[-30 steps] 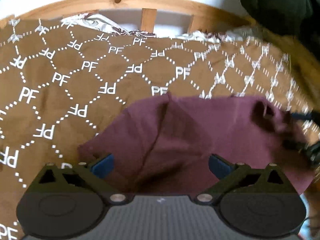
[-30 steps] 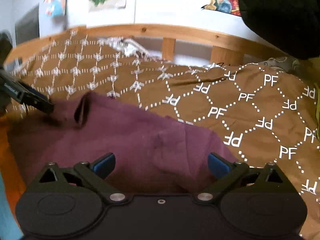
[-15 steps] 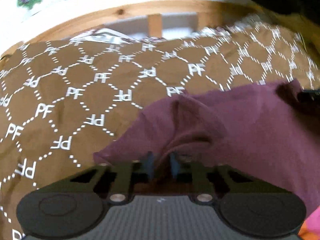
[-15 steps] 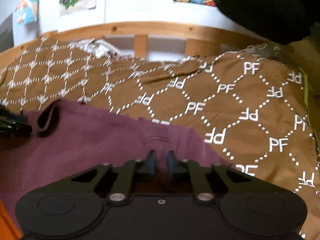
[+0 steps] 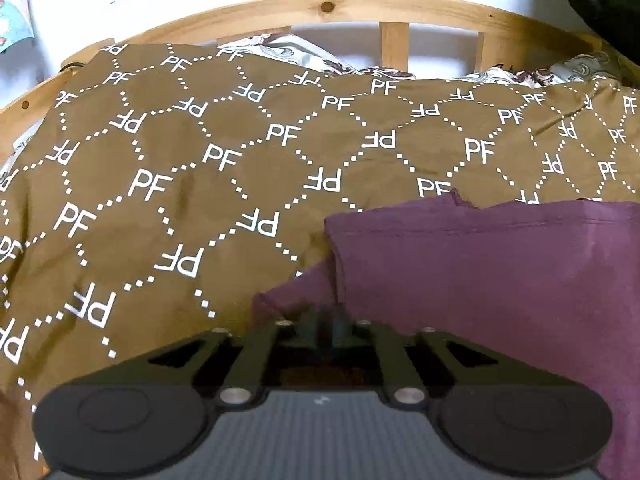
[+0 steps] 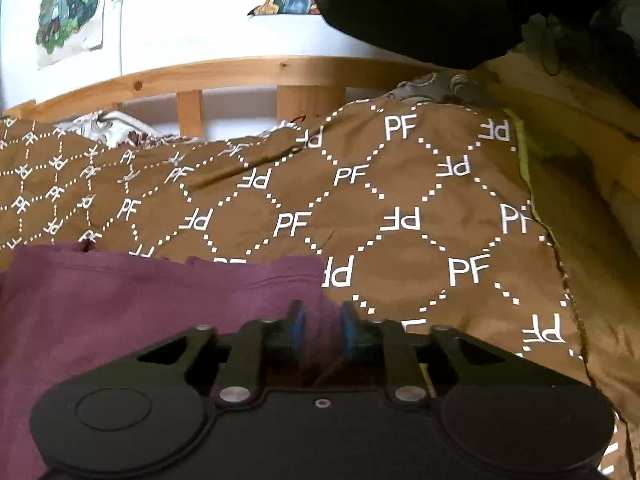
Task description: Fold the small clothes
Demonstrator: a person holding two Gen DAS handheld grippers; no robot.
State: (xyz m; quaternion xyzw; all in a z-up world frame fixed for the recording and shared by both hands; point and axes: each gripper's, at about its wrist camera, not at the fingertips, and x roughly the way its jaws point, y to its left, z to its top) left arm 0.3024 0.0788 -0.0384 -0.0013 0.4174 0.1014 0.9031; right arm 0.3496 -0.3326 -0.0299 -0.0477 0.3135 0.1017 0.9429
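Note:
A maroon garment (image 5: 480, 280) lies spread on a brown bedspread (image 5: 180, 200) printed with white "PF" letters. Its far edge runs fairly straight. My left gripper (image 5: 332, 320) sits at the garment's near left corner, with a fold of the cloth pinched between its narrow jaws, which are opening. In the right wrist view the same garment (image 6: 140, 312) fills the lower left. My right gripper (image 6: 322, 320) is at its near right corner. Maroon cloth fills the small gap between the blue pads (image 6: 297, 322), and these jaws are opening too.
A wooden bed rail (image 5: 360, 8) with upright slats runs along the far side, in front of a white wall with posters. A patterned sheet (image 5: 280, 48) shows at the bedspread's far edge. A dark bulky thing (image 6: 440, 0) hangs at the upper right. The bedspread (image 6: 400, 200) ends at the right.
Both grippers went from wide open to closed on the garment's near edge. The garment's far edge now lies straighter and flatter, and neither gripper shows in the other's view any more.

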